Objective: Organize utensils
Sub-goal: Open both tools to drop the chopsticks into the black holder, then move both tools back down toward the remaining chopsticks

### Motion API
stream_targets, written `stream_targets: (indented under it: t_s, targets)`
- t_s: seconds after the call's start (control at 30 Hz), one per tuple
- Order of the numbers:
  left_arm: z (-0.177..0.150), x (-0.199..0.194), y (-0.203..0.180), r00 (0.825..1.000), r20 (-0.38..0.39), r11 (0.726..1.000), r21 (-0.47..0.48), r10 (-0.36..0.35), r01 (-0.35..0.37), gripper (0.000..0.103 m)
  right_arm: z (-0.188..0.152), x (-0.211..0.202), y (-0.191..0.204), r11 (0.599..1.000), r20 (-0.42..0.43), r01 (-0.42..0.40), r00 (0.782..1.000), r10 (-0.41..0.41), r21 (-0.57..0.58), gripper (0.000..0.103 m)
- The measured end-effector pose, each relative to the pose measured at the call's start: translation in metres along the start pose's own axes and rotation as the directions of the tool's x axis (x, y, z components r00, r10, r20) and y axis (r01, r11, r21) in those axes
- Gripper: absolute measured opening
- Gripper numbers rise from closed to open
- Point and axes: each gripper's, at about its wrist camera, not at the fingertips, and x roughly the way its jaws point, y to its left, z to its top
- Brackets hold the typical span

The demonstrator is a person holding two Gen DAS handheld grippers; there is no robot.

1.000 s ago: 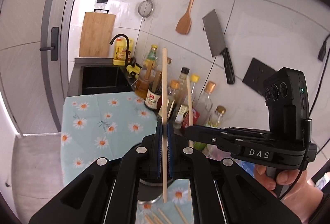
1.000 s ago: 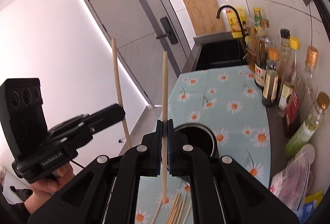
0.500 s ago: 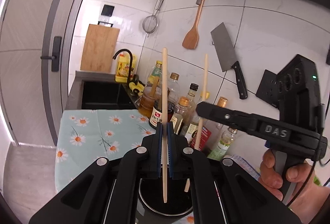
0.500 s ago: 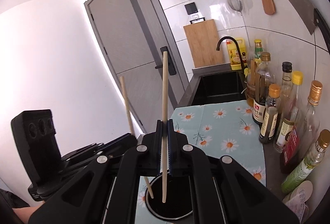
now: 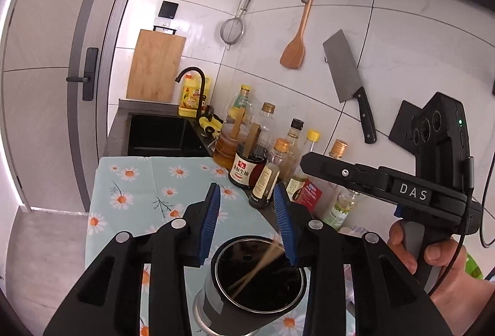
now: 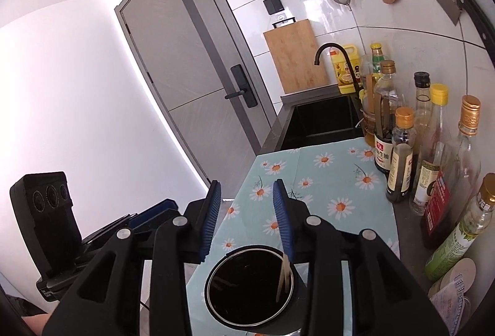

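While my left fingers (image 5: pixel 247 224) stand spread apart with nothing between them, my right fingers (image 6: pixel 247 221) gape just the same. Both hover over the dark round holder (image 5: pixel 222 302), where two chopsticks (image 5: pixel 256 268) lean against its inner wall. It stands on the daisy-print cloth (image 5: pixel 139 181) covering the worktop, with sauce bottles (image 5: pixel 247 168) near the tiled wall.

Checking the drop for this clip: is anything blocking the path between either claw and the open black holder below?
Nothing visible does. Both the left claw and right claw are open above the holder, where two chopsticks already lie.
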Motion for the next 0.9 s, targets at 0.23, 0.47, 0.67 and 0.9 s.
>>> stream_targets:
  t_s: [0.23, 0.47, 0.67, 0.9]
  targets:
    - [0.004, -0.017, -0.003, 1.0, 0.008, 1.0, -0.018, 0.011, -0.011, 0.035, 0.001, -0.02, 0.009, 1.0, 0.018, -0.004, 1.0, 0.004, 0.013, 0.036]
    - [0.013, -0.047, -0.009, 0.999, 0.014, 0.999, -0.032, 0.038, -0.037, 0.035, 0.0, -0.05, 0.028, 0.999, 0.031, -0.036, 0.999, 0.036, 0.015, 0.036]
    - [0.019, -0.075, -0.018, 0.994, -0.003, 0.993, -0.037, 0.11, -0.11, 0.035, -0.001, -0.089, 0.05, 1.0, 0.077, 0.0, 0.997, 0.003, -0.029, 0.037]
    - [0.011, -0.086, -0.026, 0.98, -0.147, 0.99, -0.032, 0.134, -0.14, 0.038, -0.014, -0.108, 0.054, 0.999, -0.021, 0.04, 0.999, -0.04, -0.023, 0.044]
